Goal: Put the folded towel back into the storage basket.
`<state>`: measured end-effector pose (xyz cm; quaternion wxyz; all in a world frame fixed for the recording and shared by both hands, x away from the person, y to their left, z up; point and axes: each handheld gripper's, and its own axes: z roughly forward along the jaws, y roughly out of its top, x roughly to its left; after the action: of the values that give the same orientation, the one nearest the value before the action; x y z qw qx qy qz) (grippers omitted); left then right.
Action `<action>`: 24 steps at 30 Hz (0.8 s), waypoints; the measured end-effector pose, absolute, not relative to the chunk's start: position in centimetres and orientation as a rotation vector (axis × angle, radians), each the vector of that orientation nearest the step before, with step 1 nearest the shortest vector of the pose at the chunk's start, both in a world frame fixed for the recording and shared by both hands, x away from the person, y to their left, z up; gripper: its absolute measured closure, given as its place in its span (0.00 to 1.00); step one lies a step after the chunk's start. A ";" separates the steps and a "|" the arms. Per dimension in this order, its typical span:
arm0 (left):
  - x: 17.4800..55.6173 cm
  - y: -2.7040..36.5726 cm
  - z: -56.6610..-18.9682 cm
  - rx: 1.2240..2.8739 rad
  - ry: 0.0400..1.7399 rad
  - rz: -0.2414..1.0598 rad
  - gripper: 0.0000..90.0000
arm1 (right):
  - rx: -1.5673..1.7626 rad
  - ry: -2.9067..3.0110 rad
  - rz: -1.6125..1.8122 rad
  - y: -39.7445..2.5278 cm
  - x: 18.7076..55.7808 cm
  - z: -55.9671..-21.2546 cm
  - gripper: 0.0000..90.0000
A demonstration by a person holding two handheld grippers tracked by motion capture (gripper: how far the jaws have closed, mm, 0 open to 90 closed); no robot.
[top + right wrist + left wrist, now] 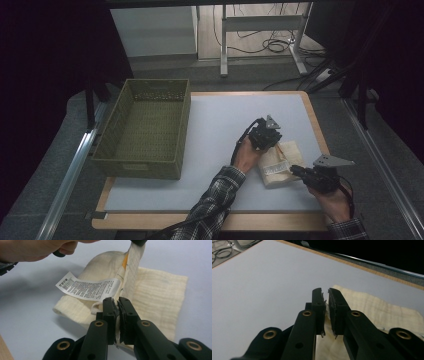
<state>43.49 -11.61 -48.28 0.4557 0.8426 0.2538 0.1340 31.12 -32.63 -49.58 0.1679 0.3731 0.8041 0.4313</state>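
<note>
Pinching cream cloth [280,162], seemingly, both tools.

Basket [145,131]: olive-green woven, rectangular, open top, nothing visible inside; stands on the left part of the table, its left side overhanging the mat.
Mat [210,130]: pale grey-white sheet covering most of the table top; surface plain.
Table [200,220]: light wood edge visible around the mat, with rounded corners.
Floor [55,155]: grey carpet on either side of the table.
Rails [67,175]: metal strips running along the floor at left and right of the table.
Frame [260,25]: white metal legs and crossbar beyond the table's far edge.
Cables [272,45]: black, loosely coiled on the floor by the frame.
Curtains [50,50]: dark, on both sides.
</note>
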 end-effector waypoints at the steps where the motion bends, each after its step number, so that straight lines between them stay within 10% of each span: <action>1: 43.6 -11.8 -48.2 2.081 0.625 0.331 0.92 | 1.066 2.281 1.227 -32.8 31.1 -49.6 0.94; 24: 44.7 -14.3 -49.5 2.154 0.623 0.314 0.87 | 1.139 2.256 1.172 -35.1 31.7 -50.8 0.92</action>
<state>44.70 -14.33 -49.53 0.4246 0.8613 0.2491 0.1256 31.68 -35.07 -50.84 0.1767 0.4025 0.7971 0.4140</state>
